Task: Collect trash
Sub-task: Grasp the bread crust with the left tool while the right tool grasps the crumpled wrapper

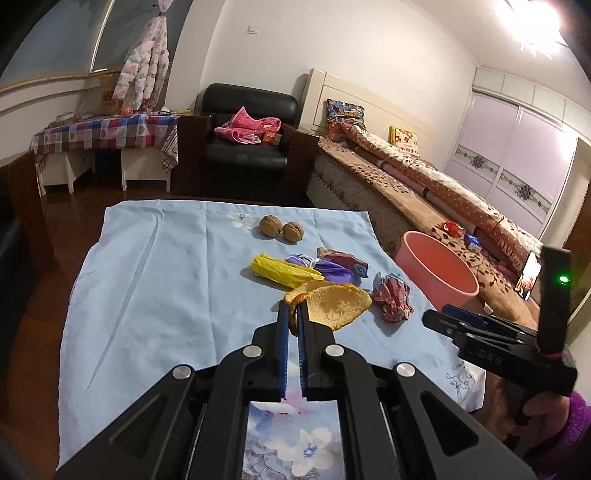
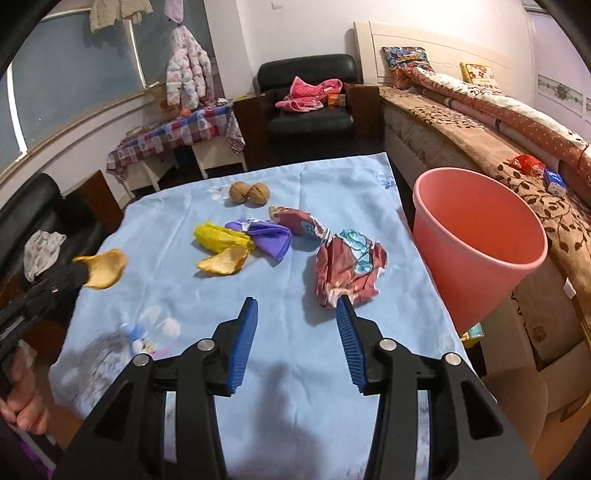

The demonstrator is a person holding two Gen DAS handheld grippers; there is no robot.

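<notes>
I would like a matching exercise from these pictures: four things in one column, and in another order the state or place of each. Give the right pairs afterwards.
Things:
1. left hand-held gripper
2. right hand-held gripper
3. two walnuts
4. pink bin

States or places:
A. at the far side of the blue cloth
B. open, just before the crumpled red wrapper
C. beside the table, in front of the bed
D. shut on an orange peel

Pairs: 1-D, 2-B, 3-A, 4-C

White walls, dark wood floor (image 1: pixel 74 199), black armchair (image 1: pixel 246 127), quilt-covered bed (image 1: pixel 424 184), bright ceiling light (image 1: pixel 532 18)
</notes>
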